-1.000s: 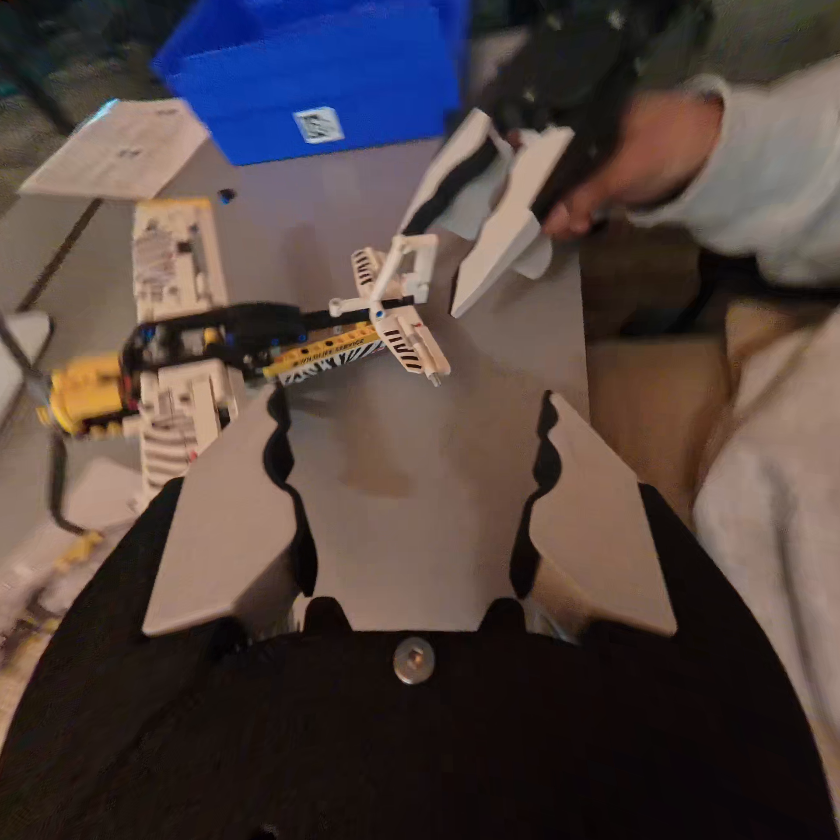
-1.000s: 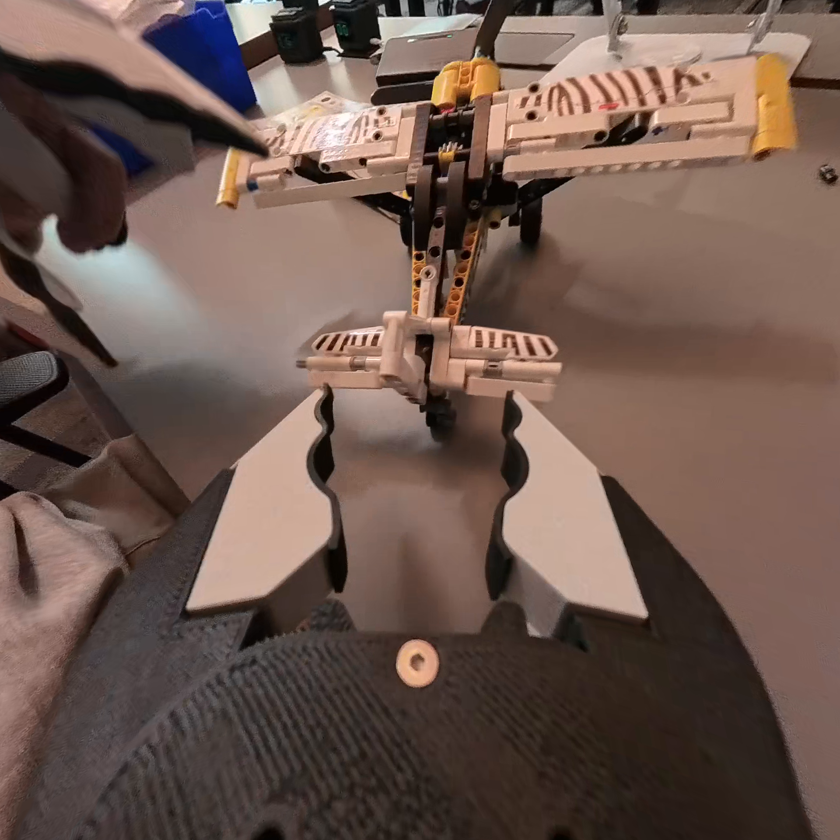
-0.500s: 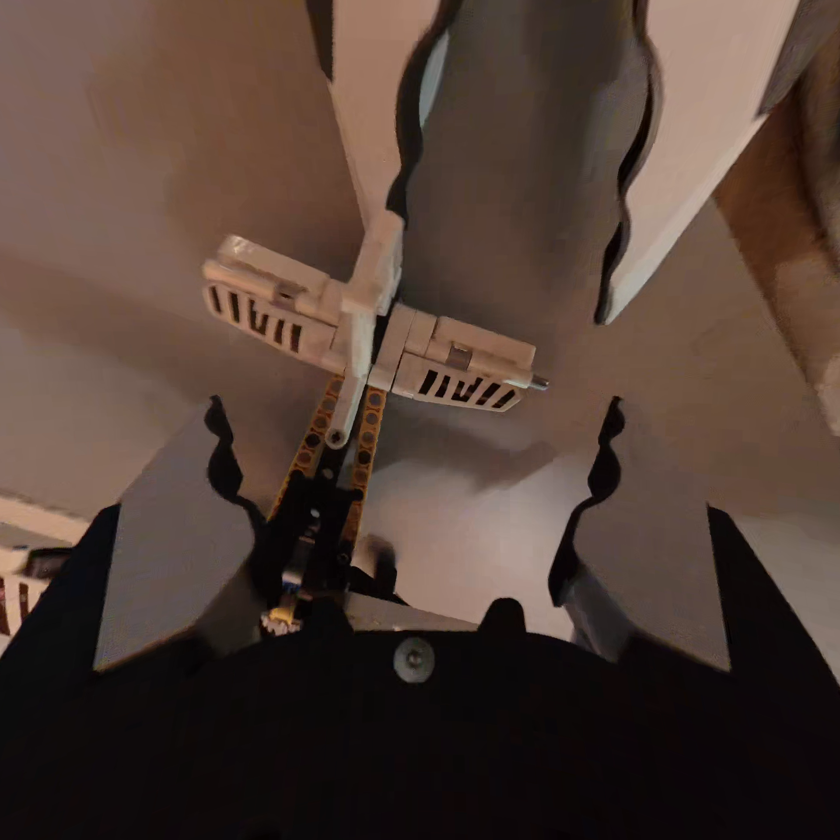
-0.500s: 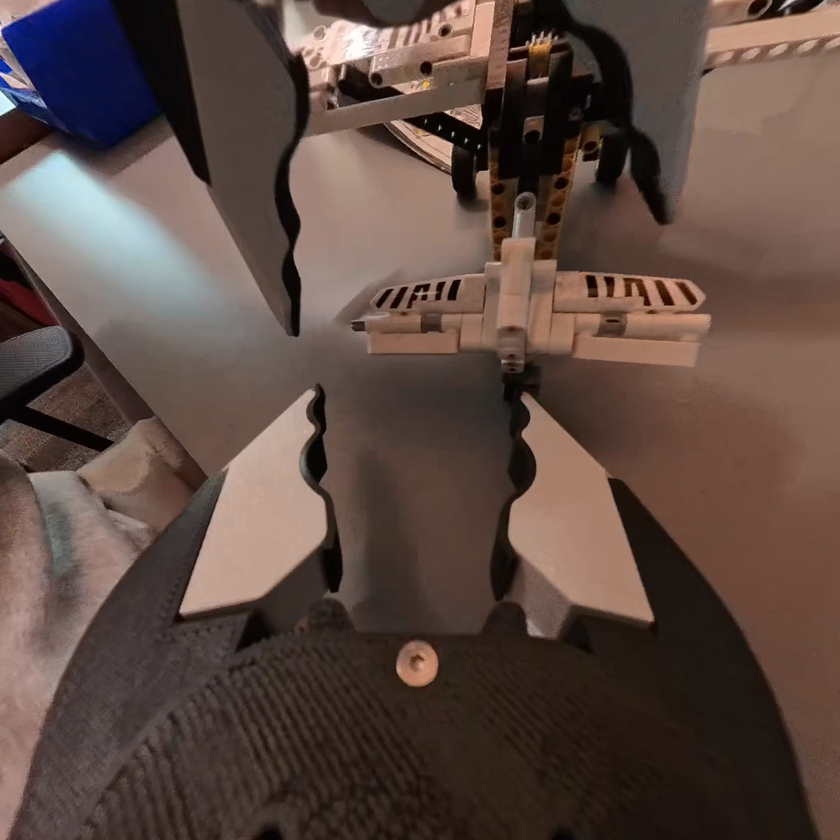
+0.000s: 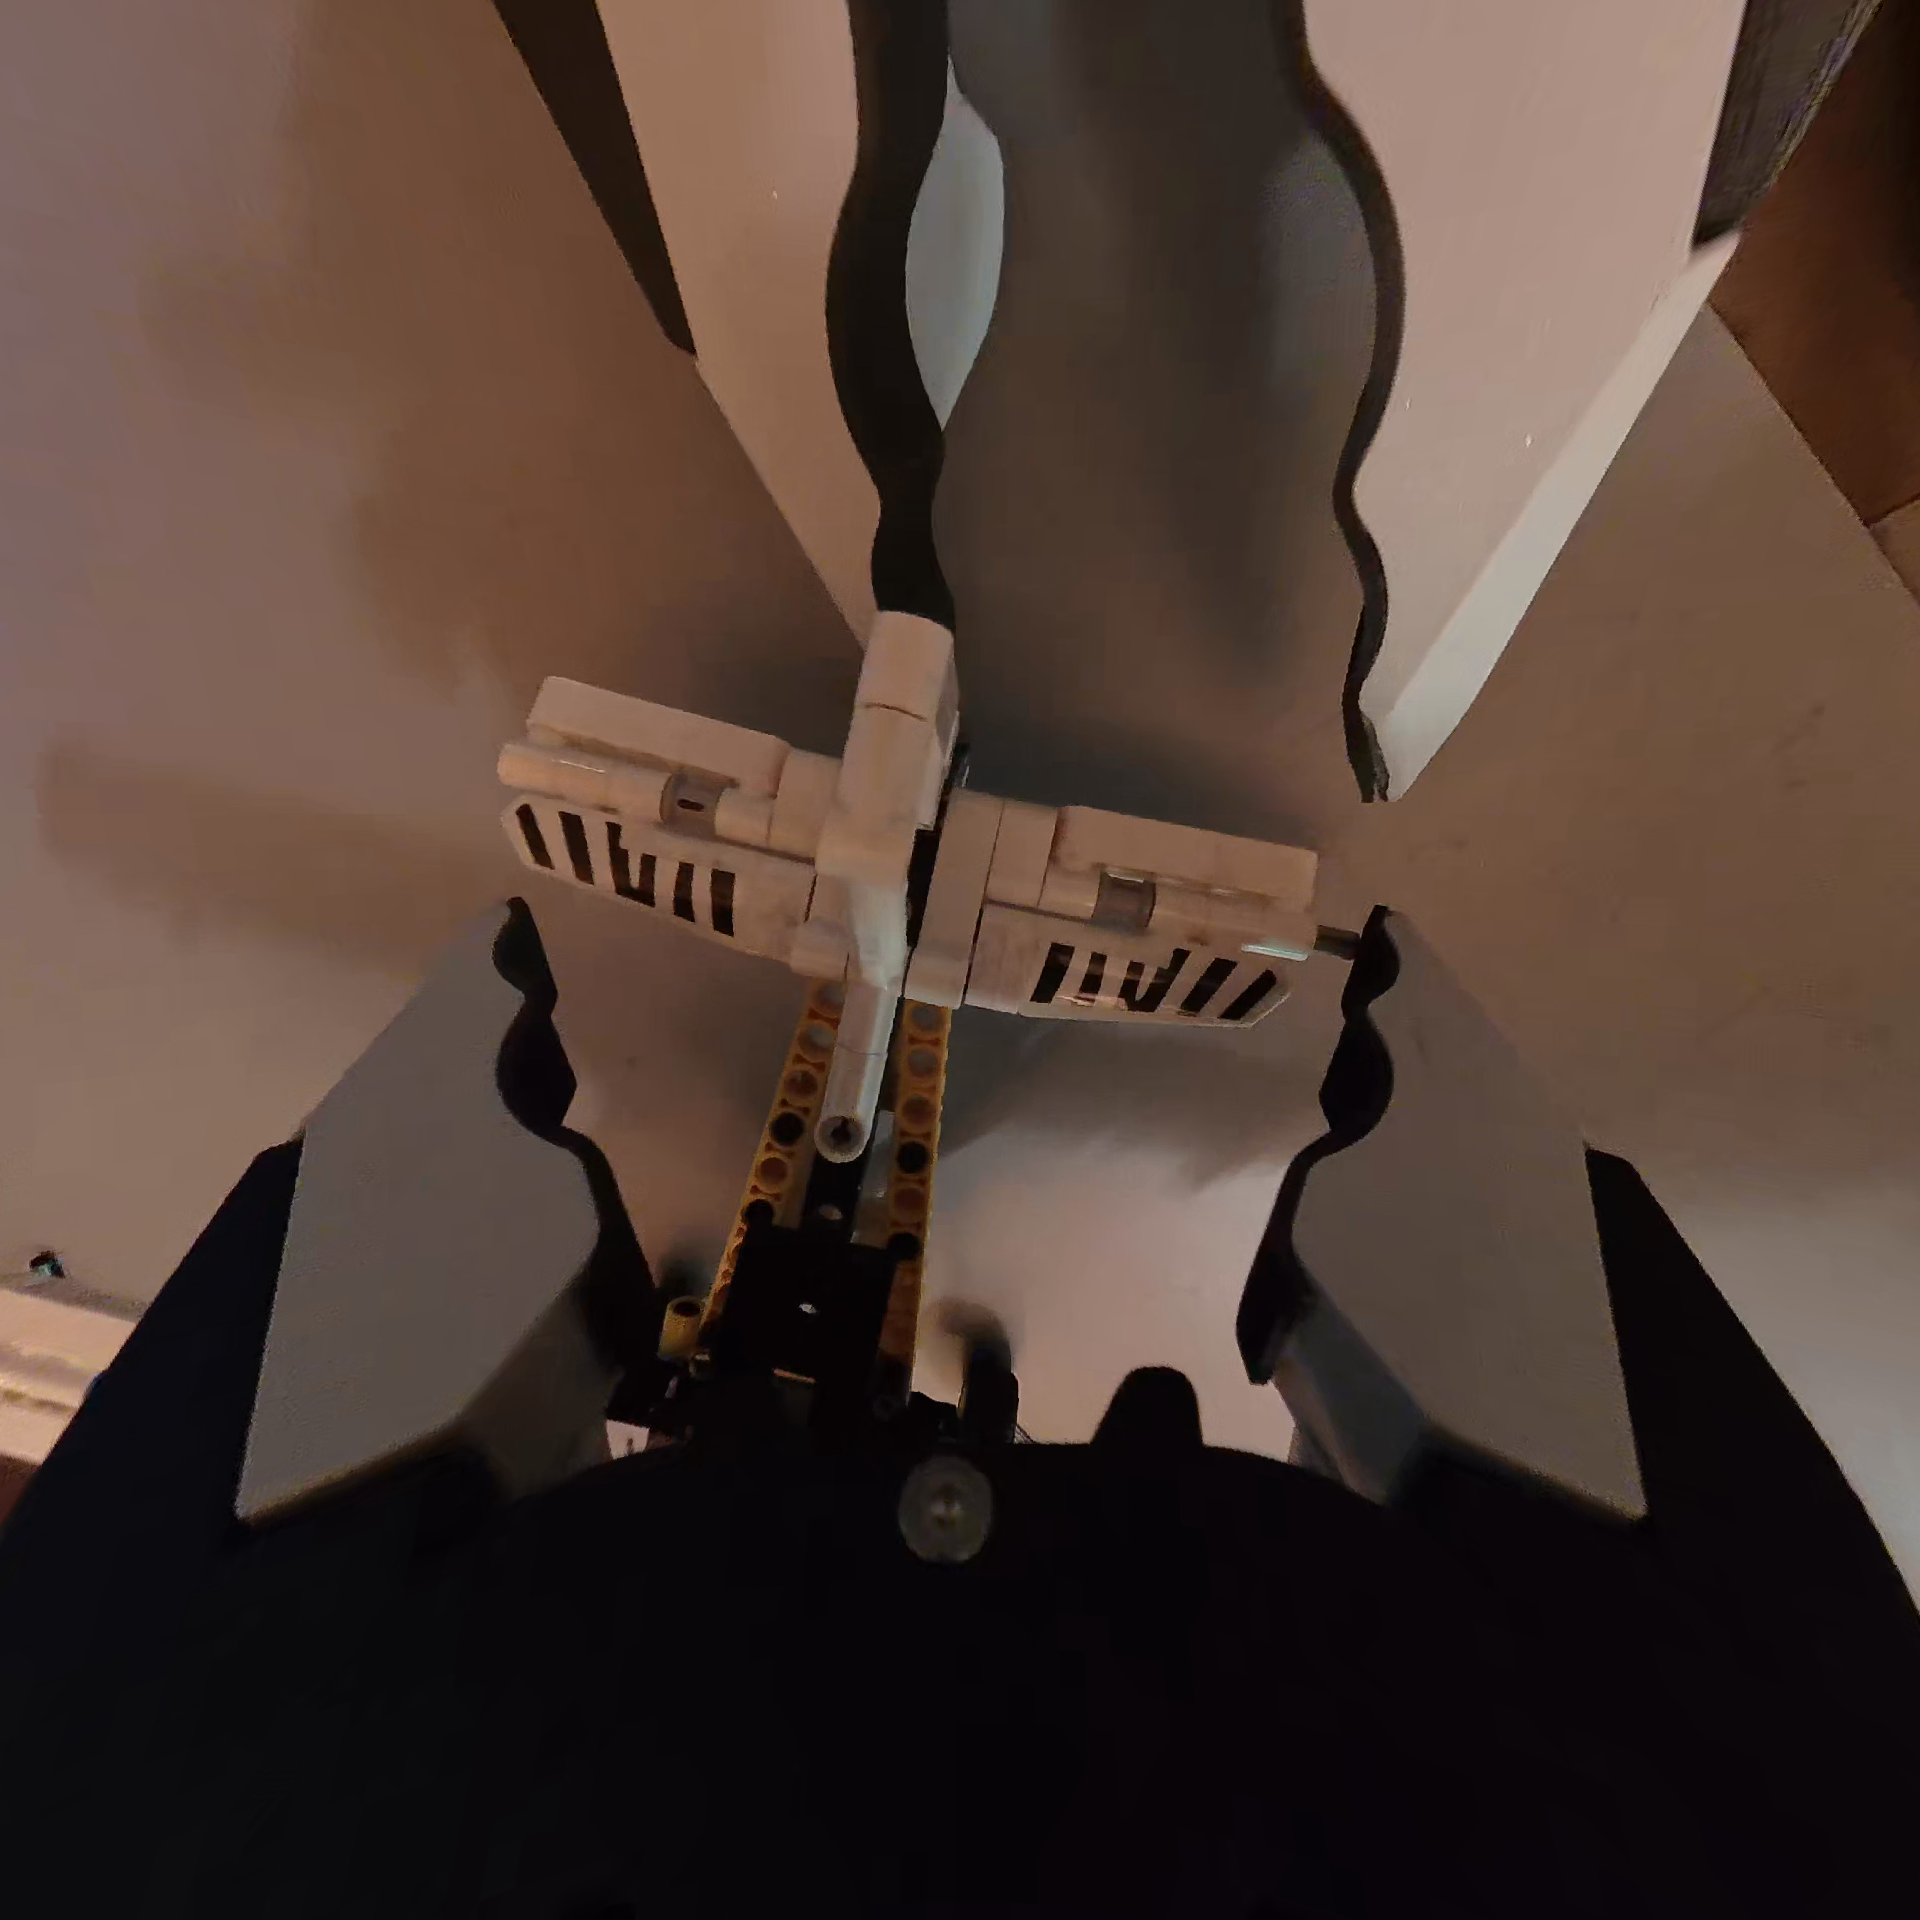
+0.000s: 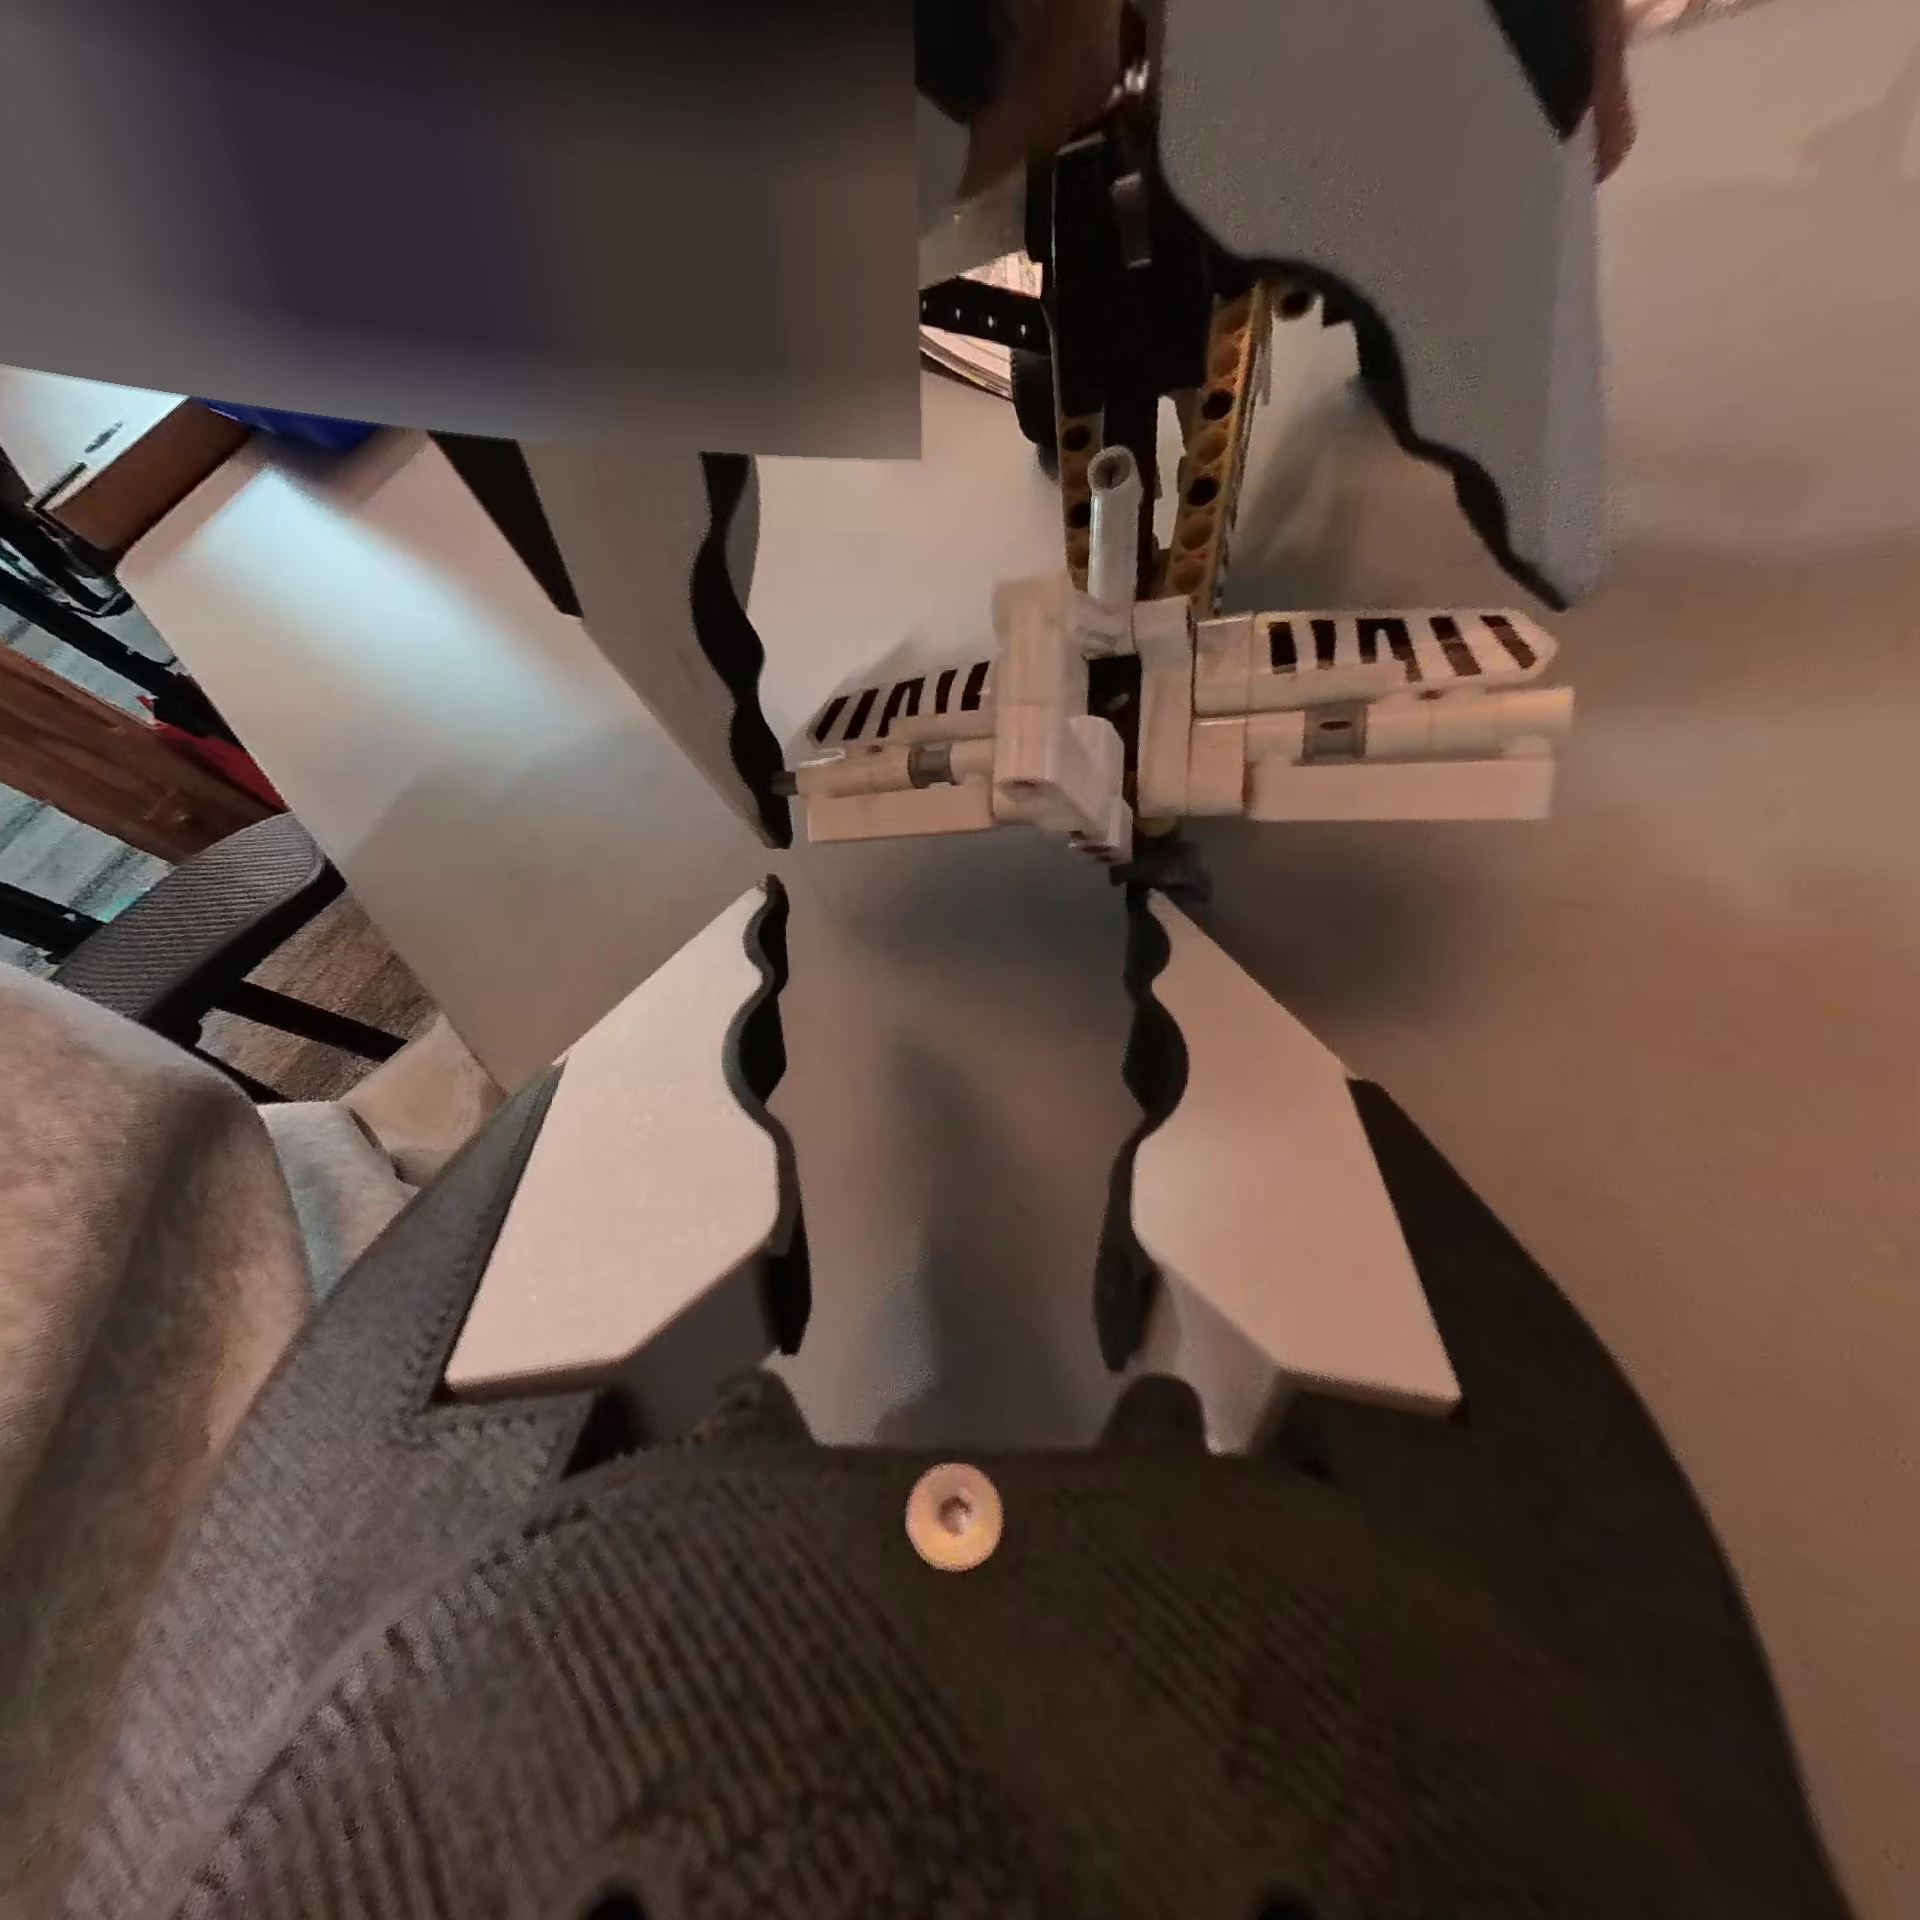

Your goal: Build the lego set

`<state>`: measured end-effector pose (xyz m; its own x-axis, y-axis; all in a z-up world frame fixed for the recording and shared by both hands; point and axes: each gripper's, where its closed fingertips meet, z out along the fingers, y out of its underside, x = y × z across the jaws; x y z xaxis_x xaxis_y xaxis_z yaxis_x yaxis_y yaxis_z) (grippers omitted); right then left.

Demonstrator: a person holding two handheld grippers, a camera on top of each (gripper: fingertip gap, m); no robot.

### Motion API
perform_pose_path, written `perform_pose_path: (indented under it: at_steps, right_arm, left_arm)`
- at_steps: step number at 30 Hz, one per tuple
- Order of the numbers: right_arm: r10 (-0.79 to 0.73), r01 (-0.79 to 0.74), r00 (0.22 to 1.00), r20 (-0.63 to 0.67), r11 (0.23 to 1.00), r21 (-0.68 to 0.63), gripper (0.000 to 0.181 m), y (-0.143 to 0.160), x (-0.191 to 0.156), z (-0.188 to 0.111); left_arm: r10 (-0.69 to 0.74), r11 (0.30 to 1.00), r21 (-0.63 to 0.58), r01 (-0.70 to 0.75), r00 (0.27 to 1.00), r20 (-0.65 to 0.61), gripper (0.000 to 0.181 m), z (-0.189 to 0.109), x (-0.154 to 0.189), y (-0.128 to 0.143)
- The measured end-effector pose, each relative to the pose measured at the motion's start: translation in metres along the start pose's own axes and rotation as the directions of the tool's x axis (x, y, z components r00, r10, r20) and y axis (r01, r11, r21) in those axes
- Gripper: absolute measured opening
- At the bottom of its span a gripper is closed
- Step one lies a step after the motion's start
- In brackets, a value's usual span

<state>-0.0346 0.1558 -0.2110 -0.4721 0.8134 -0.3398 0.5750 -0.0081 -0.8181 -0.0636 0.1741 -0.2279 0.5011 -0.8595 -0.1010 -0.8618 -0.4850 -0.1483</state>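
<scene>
Looking mostly built: plane model (image 6: 1153, 436) sitting on the grey tabletop (image 6: 1558, 1039), fuselage of yellow holed beams and black frame running toward 12 o'clock in the right wrist view, tail assembly (image 6: 1174, 717) already on with striped white stabilisers to both sides and a white vertical piece at centre. Judging the remainder as small work only, likely seating or adjusting tail parts; wings and nose lying out of frame now, so completeness there not confirmable. Left gripper (image 5: 945, 935) spread wide and holding nothing, straddling the tail from the fuselage side, one fingertip just beside the thin axle end at 3 o'clock of the tail, contact not resolvable. Right gripper (image 6: 951, 904) likewise parted and empty, approaching from behind the tail, one tip just beside the black piece under the tail at about 1 o'clock from the gap. Both tools facing each other across the tail, each showing at 12 o'clock in the other's view. White tube (image 5: 862, 1081) slanting forward from the tail centre over the yellow beams, looking like a linkage, purpose unclear. Surface: plain matte grey, warm uneven lighting, soft shadows under the tail. Room: table edge at 9 o'clock in the right wrist view, wood-look floor and a dark mesh chair (image 6: 197, 914) beyond it, grey fabric (image 6: 114, 1195) at 8 o'clock, a strip of white sheet (image 5: 42, 1361) at 8 o'clock in the left wrist view.
</scene>
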Motion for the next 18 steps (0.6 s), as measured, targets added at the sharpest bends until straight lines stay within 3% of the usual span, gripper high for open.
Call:
perform_pose_path:
  at_steps: [8,18]
  right_arm:
    - [-0.008,0.008,0.999,0.034,1.000,0.004,0.056,-0.001,-0.005,0.000]
    - [0.037,-0.039,0.999,0.037,0.996,0.075,0.044,-0.010,-0.009,0.001]
  left_arm:
    - [-0.022,1.000,0.002,0.022,0.997,-0.081,0.121,0.003,0.008,0.000]
    - [-0.038,0.999,-0.001,0.038,0.994,-0.103,0.119,0.003,0.010,-0.003]
